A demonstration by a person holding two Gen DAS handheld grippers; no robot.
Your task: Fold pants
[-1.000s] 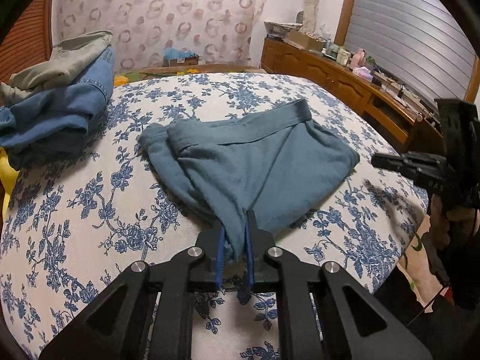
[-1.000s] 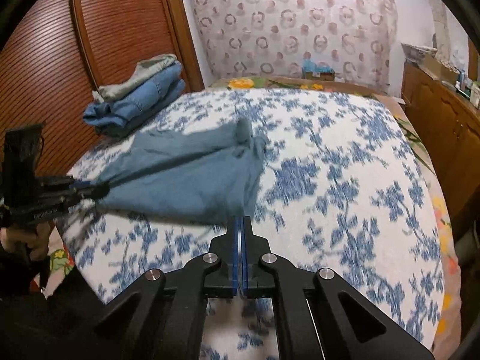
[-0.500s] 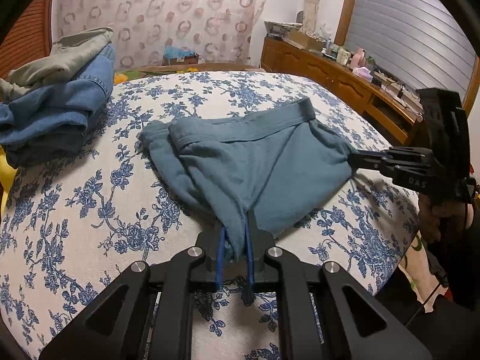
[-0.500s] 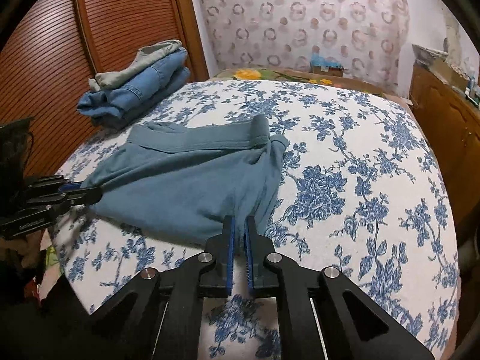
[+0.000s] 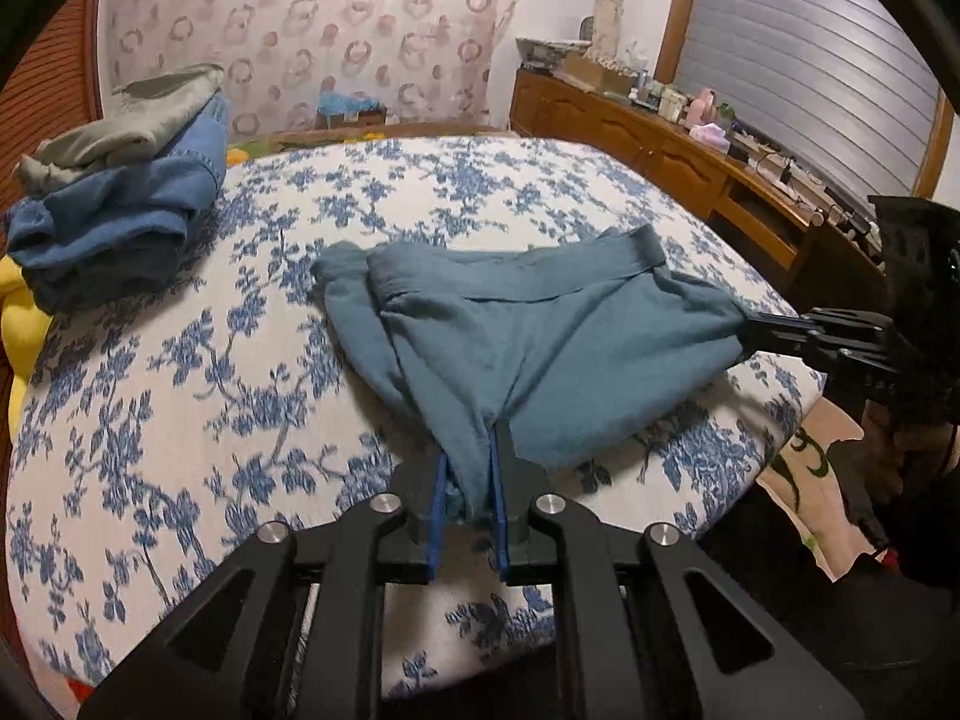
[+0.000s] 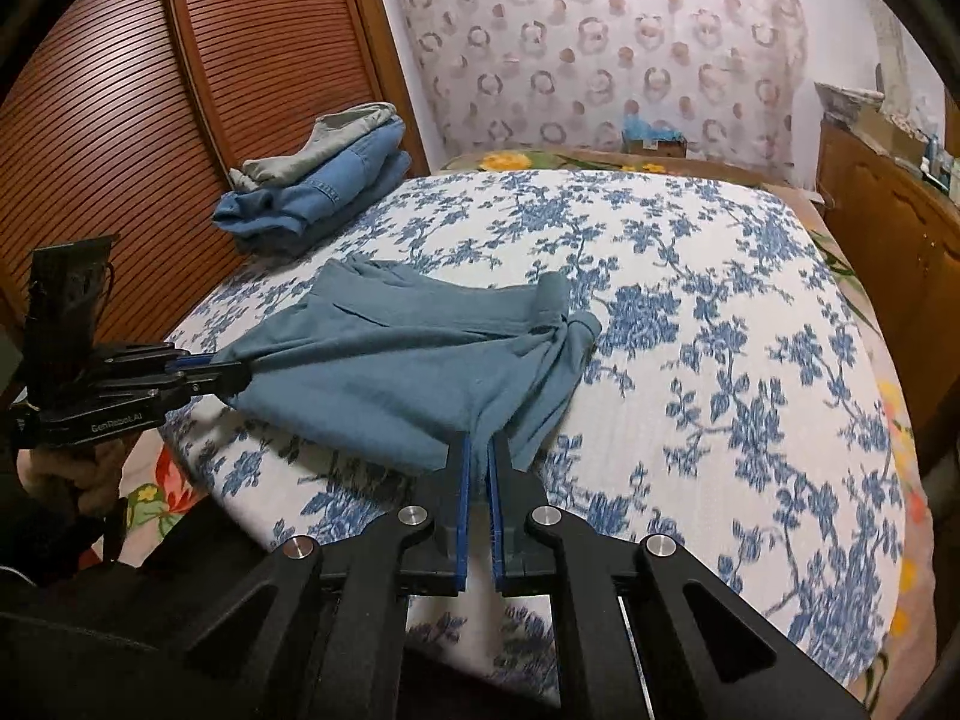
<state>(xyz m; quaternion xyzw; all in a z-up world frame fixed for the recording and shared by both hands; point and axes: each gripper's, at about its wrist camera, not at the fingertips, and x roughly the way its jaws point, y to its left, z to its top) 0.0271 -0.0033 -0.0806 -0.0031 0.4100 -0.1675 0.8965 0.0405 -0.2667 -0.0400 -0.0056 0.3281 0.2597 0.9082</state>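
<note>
Both tongs were clamped on the near edge of the crumpled teal-blue cotton pants point(image 5: 528, 354) lying on the blue-floral white bedspread point(image 5: 180, 396), left tongs point(image 5: 468, 480) and right tongs point(image 6: 478, 468) at 2 separate corners, likely to stretch that hem for a fold.

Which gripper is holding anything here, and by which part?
Both hold the teal pants. The left gripper pinches the near edge at one corner, the right gripper the near edge at the other, with the cloth stretched between them.
</note>
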